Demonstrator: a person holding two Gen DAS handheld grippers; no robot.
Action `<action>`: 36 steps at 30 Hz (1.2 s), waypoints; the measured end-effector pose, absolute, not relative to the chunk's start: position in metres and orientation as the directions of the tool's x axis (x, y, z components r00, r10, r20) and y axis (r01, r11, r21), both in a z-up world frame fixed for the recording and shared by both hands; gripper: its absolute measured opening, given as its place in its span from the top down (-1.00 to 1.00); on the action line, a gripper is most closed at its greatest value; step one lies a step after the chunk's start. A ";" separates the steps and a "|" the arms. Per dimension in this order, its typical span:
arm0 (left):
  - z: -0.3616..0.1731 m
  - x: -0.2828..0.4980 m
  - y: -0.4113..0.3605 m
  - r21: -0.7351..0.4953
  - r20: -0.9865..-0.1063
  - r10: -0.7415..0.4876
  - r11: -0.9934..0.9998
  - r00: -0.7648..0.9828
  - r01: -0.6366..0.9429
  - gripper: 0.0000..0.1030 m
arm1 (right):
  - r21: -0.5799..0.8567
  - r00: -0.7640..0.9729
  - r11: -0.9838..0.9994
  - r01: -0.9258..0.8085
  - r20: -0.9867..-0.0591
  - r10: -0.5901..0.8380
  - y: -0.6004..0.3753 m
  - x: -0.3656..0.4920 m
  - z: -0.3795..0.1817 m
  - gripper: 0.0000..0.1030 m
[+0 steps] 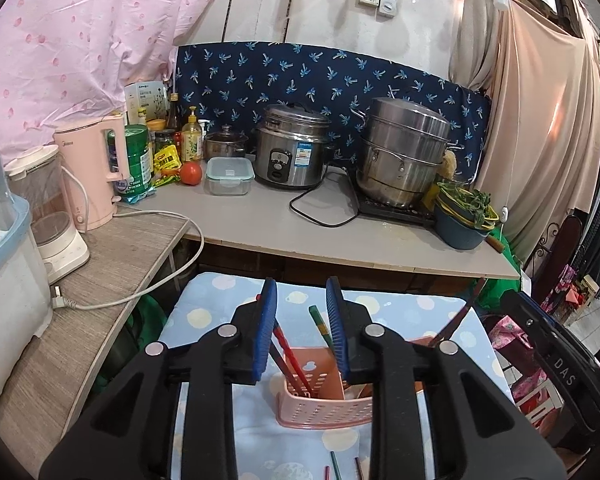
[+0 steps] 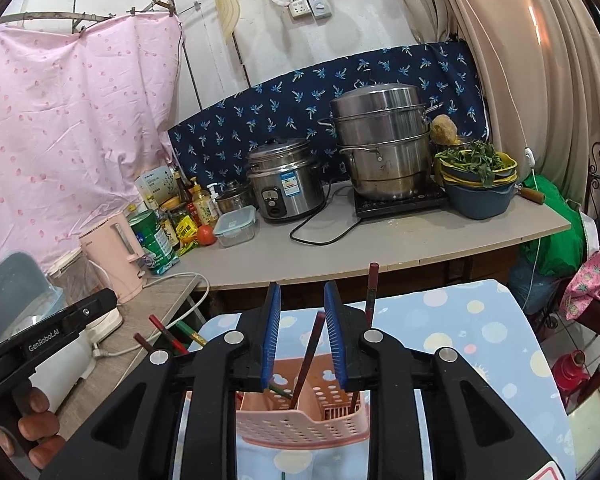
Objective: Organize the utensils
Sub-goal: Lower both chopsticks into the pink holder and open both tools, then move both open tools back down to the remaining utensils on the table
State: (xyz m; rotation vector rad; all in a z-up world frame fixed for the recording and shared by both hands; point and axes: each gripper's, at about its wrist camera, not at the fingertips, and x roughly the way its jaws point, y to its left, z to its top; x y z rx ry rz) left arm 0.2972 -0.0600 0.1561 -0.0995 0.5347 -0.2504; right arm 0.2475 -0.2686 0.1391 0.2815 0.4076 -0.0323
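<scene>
Left gripper (image 1: 301,330): we hold it tilted down over the pink basket (image 1: 324,404); its blue pads stand parted. A red chopstick (image 1: 290,354) and a green chopstick (image 1: 320,322) rise in the gap, and we see neither pad pressing on them.
Right gripper (image 2: 301,334): we hold it angled down over the same basket (image 2: 300,420); its jaws are apart, and a dark red chopstick (image 2: 306,360) leans in the gap, free of both pads.
Our hand (image 2: 36,428): in the right wrist view, fingers wrap the handle of the left tool at the lower left.
Pink basket: it stands on the dotted blue cloth (image 1: 380,308); chopsticks stand upright or leaning in it, and another dark red one (image 2: 371,296) rises behind the right gripper's right jaw.
Loose chopsticks (image 1: 342,468): a few ends lie on the cloth near the bottom edge.
Clear lidded box (image 1: 229,176): it sits on the grey counter (image 1: 300,236) beside a tomato (image 1: 191,173); we cannot tell its contents.
Blue basin (image 2: 480,196): stacked bowls with leafy greens sit in it.
Writing: "GenRobot.AI" on the left tool; "DAS" on the black part at the right edge of the left wrist view.
</scene>
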 end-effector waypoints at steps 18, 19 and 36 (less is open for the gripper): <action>0.102 0.216 -0.039 -0.143 -0.571 -0.260 0.965 0.779 0.218 0.36 | 0.255 0.845 0.966 0.045 -0.525 0.100 -0.238 0.149 0.072 0.55; 0.094 0.210 -0.037 -0.143 -0.584 -0.260 0.966 0.769 0.218 0.36 | 0.261 0.838 0.964 0.046 -0.536 0.105 -0.237 0.144 0.065 0.55; -0.017 0.131 -0.029 -0.125 -0.751 -0.226 0.971 0.621 0.203 0.36 | 0.233 0.722 0.969 0.081 -0.684 0.105 -0.209 0.056 -0.030 0.55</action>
